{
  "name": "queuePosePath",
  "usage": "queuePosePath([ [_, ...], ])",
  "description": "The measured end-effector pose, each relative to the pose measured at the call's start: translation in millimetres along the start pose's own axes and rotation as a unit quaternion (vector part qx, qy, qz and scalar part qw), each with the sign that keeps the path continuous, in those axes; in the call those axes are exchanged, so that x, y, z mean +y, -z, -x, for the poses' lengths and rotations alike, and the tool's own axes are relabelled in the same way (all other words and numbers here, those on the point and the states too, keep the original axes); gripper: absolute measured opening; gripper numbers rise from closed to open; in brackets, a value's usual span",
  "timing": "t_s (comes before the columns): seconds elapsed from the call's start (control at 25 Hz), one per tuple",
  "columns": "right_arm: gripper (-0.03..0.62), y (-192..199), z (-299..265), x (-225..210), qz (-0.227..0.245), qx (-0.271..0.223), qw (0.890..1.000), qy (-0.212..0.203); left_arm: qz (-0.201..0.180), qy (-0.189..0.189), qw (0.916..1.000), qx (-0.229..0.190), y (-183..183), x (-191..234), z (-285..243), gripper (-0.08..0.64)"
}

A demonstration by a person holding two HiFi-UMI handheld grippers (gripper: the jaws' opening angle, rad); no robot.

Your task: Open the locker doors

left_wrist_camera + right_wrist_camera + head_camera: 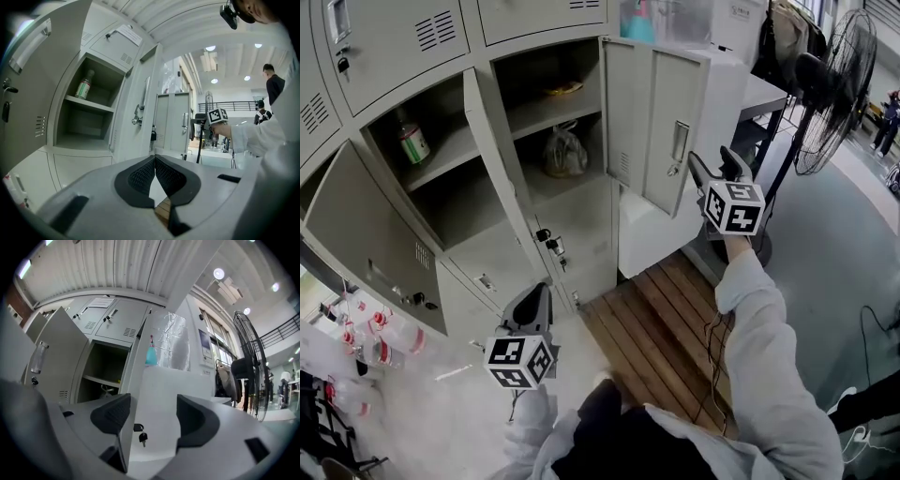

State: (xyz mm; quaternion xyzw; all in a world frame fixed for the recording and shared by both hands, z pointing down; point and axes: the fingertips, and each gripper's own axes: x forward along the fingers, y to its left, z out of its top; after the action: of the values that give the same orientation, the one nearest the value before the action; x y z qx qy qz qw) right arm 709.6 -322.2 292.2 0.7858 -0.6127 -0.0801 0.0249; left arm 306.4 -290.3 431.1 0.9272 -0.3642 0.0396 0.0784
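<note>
The grey lockers (441, 37) stand with several doors swung out. My right gripper (712, 159) is open beside the free edge of the right-hand door (652, 117), near its handle (680, 141). In the right gripper view that door's thin edge (126, 427) runs up close to the left pad (112, 413), with hanging keys (140, 436) in the gap of the right gripper (150, 416); neither pad presses on anything. My left gripper (534, 295) is shut and empty, low in front of the bottom lockers, and in the left gripper view the left gripper (154, 161) has its pads meeting.
A bottle (412, 141) stands in the left compartment, and a bag (564, 152) sits in the middle one. A big floor fan (834, 84) is at the right. A wooden pallet (675, 319) lies underfoot. Bottles (366, 347) crowd the floor at the left.
</note>
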Motion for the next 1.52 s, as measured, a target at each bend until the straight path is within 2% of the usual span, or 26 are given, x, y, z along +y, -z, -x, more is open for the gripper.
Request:
queuePosePath([
  [0.4, 0.293, 8, -14, -33, -0.007, 0.008, 0.998, 0.056, 0.004, -0.012, 0.9999, 0.003, 3, 5, -3, 0.008],
  [0.64, 0.294, 9, 13, -22, -0.027, -0.009, 0.998, 0.053, 0.002, -0.021, 0.9998, 0.000, 1, -3, 8, 0.008],
  [0.84, 0.293, 7, 62, 27, -0.064, -0.028, 0.997, -0.021, 0.004, -0.044, 0.9990, 0.001, 8, -10, 45, 0.008],
  [1.04, 0.280, 12, 112, 106, -0.088, -0.018, 0.988, -0.122, 0.011, -0.089, 0.9960, 0.006, 25, -10, 102, 0.008],
  [1.24, 0.201, 18, 151, 177, -0.117, -0.004, 0.974, -0.193, 0.018, -0.134, 0.9908, 0.000, 35, -2, 159, 0.008],
  [1.52, 0.075, 12, 197, 253, -0.114, 0.012, 0.957, -0.267, 0.027, -0.177, 0.9835, -0.026, 32, 13, 212, 0.008],
])
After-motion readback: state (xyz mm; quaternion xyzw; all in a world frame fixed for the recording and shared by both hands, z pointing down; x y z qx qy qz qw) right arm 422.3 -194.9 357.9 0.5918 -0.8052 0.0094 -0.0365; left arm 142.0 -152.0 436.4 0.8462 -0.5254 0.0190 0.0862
